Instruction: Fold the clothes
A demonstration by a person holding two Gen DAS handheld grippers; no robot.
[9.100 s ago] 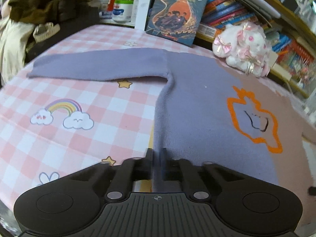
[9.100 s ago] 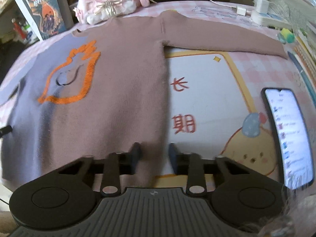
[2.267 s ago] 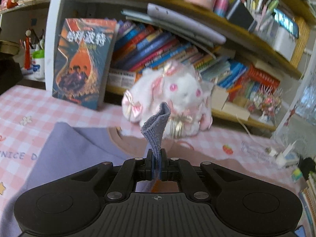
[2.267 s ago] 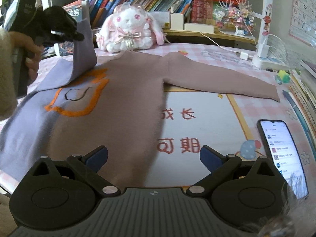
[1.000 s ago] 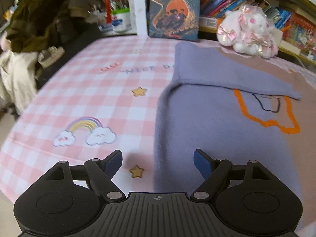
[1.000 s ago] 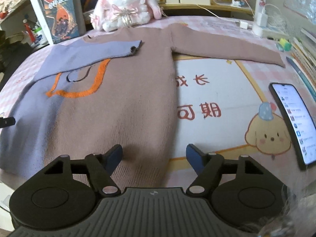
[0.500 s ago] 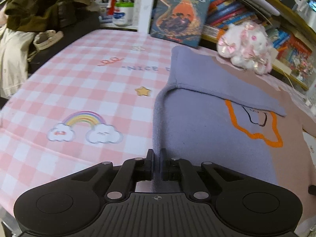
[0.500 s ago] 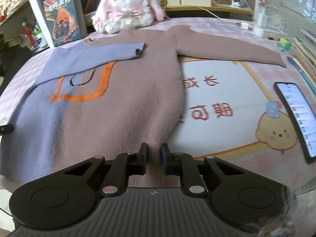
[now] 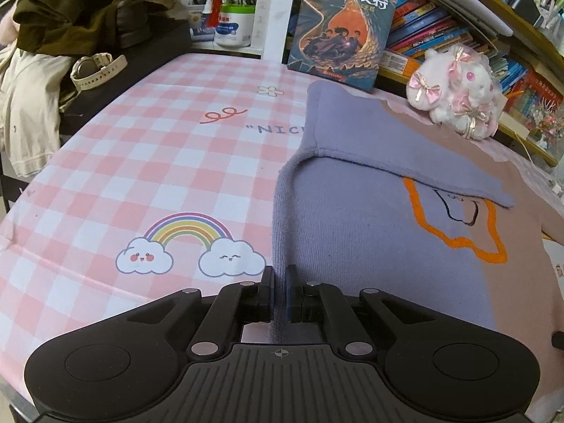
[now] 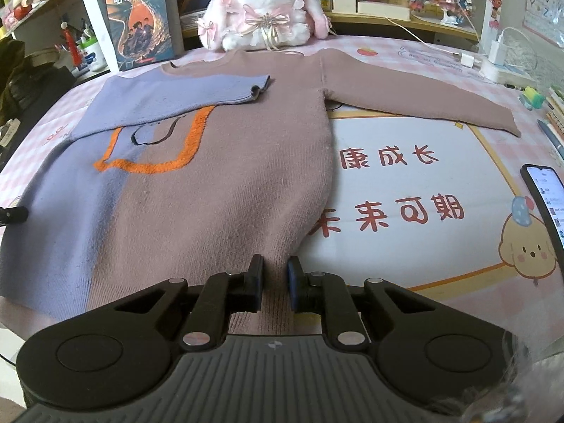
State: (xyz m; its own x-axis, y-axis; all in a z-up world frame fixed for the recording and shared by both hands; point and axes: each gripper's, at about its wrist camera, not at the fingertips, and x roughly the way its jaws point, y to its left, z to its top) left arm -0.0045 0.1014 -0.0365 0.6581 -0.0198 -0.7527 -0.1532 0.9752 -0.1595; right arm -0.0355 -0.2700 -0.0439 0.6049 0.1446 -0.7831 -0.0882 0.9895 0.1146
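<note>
The big book (image 9: 343, 24) standing at the back, at about 12 o'clock in the left wrist view, says "哈利·波特" on its cover. The pink checked table mat (image 9: 158, 162) has "NIC" printed on it, with the rest hidden under the sweater (image 9: 370, 232). At 3 o'clock in the right wrist view, the white mat picture (image 10: 416, 183) says "康成长" and "未来可期" in red. The words on the phone (image 10: 548, 194) are too small to read.

fuzzy knit sweater (image 10: 225, 211), matt plastic claw (image 10: 274, 282)
</note>
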